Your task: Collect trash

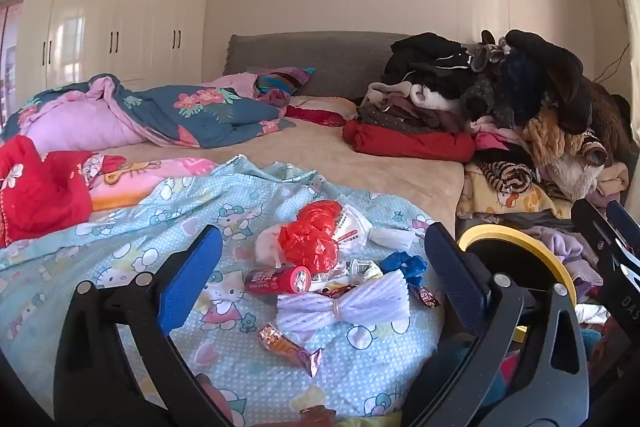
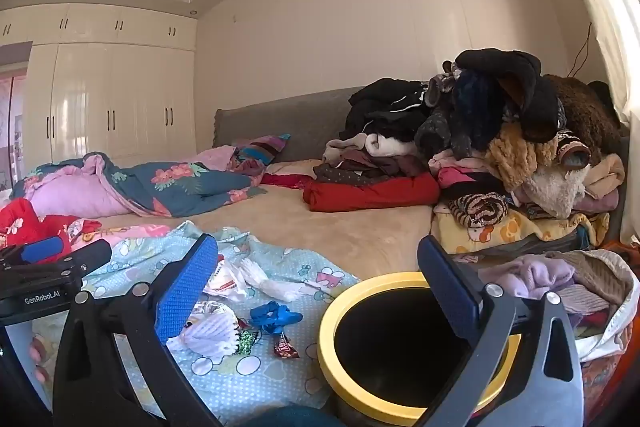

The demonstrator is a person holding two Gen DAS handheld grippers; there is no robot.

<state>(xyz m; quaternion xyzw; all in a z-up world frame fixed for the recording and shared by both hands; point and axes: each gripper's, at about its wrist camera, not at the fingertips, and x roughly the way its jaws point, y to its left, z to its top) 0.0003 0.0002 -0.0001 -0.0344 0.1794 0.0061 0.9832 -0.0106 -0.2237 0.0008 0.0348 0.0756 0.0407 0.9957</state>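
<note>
Fingers on the left gripper (image 1: 322, 275) stand wide apart and hold nothing, hovering over a scatter of trash on the pale-blue cartoon-cat sheet (image 1: 120, 227) of the bed; those of the right gripper (image 2: 318, 291) are just as wide and empty, framing the yellow-rimmed bin (image 2: 360, 291), which sits at about 3 o'clock of the litter

In the left wrist view the pile lies between the two blue pads. A crumpled red plastic bag (image 1: 310, 239) sits at 12 o'clock, touching a white printed bag (image 1: 354, 227) whose lettering is too small to read. At the centre lies a red tube-shaped pack (image 1: 278, 279) with white characters that cannot be made out. Just below it is a white foam fruit net (image 1: 344, 307), cinched at the waist by a rubber band, and at 6 o'clock a foil snack wrapper (image 1: 290, 347). A blue crumpled scrap (image 1: 404, 265) lies at 2 o'clock

All of it looks very light and soft. The bags and foil would likely crush and slip, so a pinch on a bunched fold should hold best; the foam net seems springy, and its banded waist is probably the surest grip. The tube looks stiffer and could roll, so it is best taken across its middle

Readable writing: "GenRobot.AI" on the left gripper's body in the right wrist view, and "DAS" on the right gripper's body at the left view's edge
</note>
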